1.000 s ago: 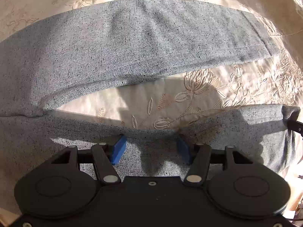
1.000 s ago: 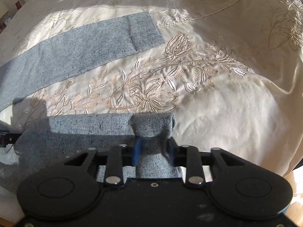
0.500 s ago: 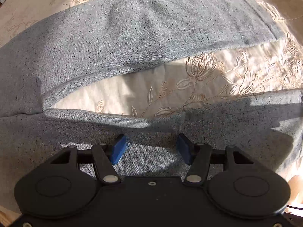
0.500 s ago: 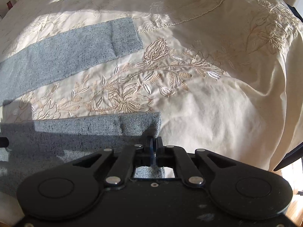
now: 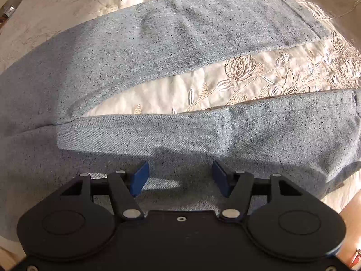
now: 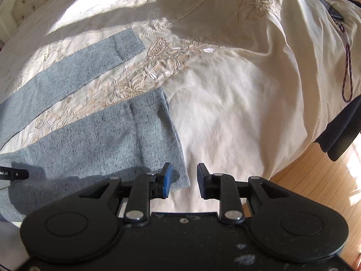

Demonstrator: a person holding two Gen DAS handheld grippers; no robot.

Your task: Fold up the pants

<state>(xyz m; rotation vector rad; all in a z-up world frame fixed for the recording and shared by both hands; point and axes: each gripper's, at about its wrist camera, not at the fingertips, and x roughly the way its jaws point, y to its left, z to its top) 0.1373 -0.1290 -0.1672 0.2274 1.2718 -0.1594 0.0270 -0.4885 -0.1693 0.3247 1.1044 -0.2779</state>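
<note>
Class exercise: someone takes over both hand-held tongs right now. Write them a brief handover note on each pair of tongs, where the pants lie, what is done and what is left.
Left tongs: open, empty, over the near leg.
Right tongs: opening, nothing between them, beside that leg's hem.
Pants: grey, spread on the embroidered bedspread, legs apart in a V, far leg flat; the near leg carries a crease.
Done: pants laid out.
Left: bring one leg onto the other, then fold along the length.
</note>
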